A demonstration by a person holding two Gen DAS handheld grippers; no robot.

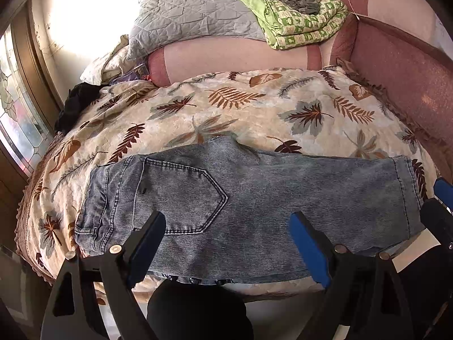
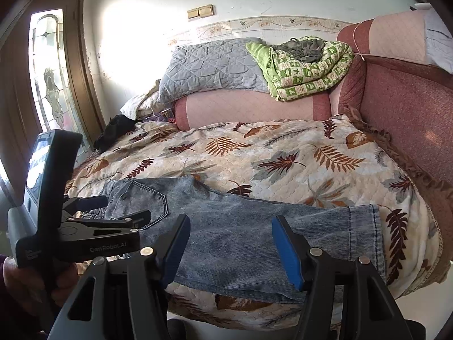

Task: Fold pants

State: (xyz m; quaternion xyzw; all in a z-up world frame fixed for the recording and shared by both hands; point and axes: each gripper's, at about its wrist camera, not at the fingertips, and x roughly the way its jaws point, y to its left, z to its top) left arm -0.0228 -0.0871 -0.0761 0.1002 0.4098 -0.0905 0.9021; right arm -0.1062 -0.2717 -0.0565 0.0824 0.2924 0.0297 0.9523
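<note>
Faded blue jeans (image 1: pixel 240 204) lie flat across the near part of a leaf-print bedspread (image 1: pixel 226 107), waistband at the left, hem at the right, one back pocket (image 1: pixel 181 198) facing up. They look folded lengthwise, leg on leg. My left gripper (image 1: pixel 228 243) is open and empty, hovering over the near edge of the jeans. My right gripper (image 2: pixel 230 246) is open and empty above the leg part of the jeans (image 2: pixel 240 238). The left gripper (image 2: pixel 124 212) also shows in the right wrist view, over the waistband end. The right gripper's fingers (image 1: pixel 441 198) show at the left view's right edge.
A grey quilt (image 1: pixel 195 19) and a green checked blanket (image 1: pixel 300 19) lie on a pink bolster at the back. A maroon sofa arm (image 1: pixel 402 76) runs along the right. A dark garment (image 1: pixel 76 102) lies at the bed's left edge by a glazed door (image 2: pixel 48 85).
</note>
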